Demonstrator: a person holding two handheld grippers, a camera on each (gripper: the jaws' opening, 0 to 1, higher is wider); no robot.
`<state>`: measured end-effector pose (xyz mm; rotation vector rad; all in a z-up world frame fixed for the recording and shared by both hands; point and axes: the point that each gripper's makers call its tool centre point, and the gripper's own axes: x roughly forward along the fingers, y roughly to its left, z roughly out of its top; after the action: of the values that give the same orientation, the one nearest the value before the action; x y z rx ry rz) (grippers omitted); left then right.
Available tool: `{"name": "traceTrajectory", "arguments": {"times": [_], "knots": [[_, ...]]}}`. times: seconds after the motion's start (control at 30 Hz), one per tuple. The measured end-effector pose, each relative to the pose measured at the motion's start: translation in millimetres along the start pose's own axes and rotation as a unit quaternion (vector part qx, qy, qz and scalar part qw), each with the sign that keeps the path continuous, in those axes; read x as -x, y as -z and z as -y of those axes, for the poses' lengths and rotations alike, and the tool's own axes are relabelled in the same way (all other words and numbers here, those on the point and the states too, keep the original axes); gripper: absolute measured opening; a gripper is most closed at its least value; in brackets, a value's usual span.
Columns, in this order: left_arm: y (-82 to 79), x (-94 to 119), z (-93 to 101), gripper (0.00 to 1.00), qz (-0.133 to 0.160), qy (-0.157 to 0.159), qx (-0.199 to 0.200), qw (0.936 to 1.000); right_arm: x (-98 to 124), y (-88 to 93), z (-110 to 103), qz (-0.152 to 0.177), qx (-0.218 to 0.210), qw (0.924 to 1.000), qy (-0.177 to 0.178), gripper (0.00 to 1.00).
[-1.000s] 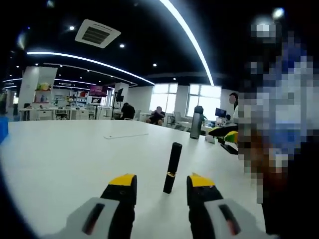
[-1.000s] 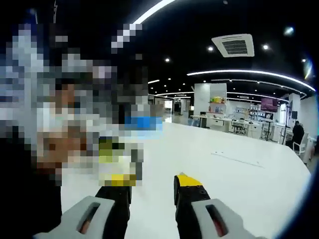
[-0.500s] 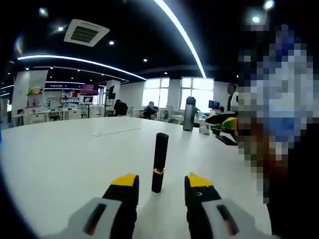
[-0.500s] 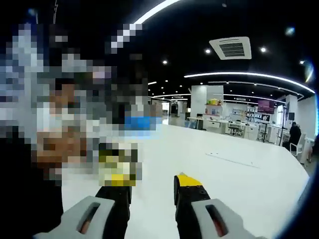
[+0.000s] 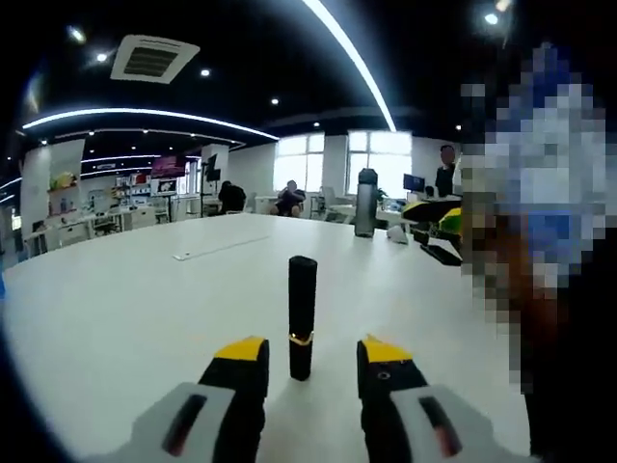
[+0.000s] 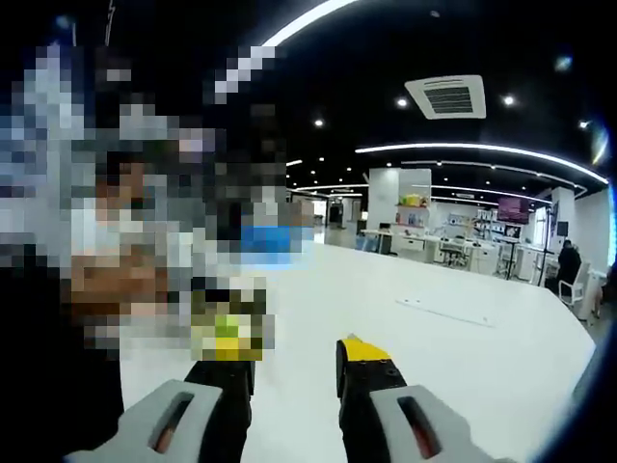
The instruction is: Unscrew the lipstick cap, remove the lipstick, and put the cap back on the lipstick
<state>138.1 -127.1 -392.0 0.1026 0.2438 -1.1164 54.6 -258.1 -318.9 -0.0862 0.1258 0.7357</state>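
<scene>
The lipstick (image 5: 302, 317) stood upright mid-table (image 5: 116, 309), dead ahead between the unclenched left gripper (image 5: 301, 353); the right gripper (image 6: 293, 362) was also released.

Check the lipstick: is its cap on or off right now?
On. The lipstick stands upright on the white table, black cap seated down to the gold band, no bullet exposed.

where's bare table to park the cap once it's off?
Bare table lies left of the lipstick, out to the flat strip. The far right edge is crowded: bottle and dark clutter. Left tongs flank the lipstick.
</scene>
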Motion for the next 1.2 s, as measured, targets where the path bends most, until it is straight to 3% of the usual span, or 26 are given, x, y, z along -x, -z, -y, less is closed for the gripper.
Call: {"name": "traceTrajectory", "arguments": {"times": [0.13, 0.3, 0.57, 0.7, 0.93, 1.2], "knots": [[2.8, -2.7, -4.4, 0.30, 0.002, -0.010, -0.003, 0.9999, 1.2, 1.0, 5.5, 0.000, -0.001, 1.0000, 0.002, 0.32], [14.1, -7.9, -7.8, 0.31, -0.030, -0.012, -0.027, 0.9991, -0.6, 3.2, 9.6, -0.004, -0.003, 1.0000, 0.002, 0.33], [11.6, -25.5, -9.0, 0.32, -0.027, 0.003, -0.034, 0.9991, -4.9, 6.5, 5.7, -0.013, -0.002, 0.9999, -0.006, 0.33], [11.7, -23.3, -11.5, 0.31, -0.028, 0.006, -0.030, 0.9992, -2.8, 5.3, 3.0, -0.012, 0.002, 0.9999, -0.008, 0.33], [8.1, -23.8, -5.8, 0.31, -0.014, 0.048, -0.028, 0.9984, -1.0, 4.7, 0.9, -0.015, 0.008, 0.9999, -0.004, 0.33], [15.6, -27.0, -5.6, 0.31, -0.024, 0.066, -0.020, 0.9973, -2.2, 7.9, 2.2, -0.024, 0.010, 0.9997, 0.002, 0.33]]}}
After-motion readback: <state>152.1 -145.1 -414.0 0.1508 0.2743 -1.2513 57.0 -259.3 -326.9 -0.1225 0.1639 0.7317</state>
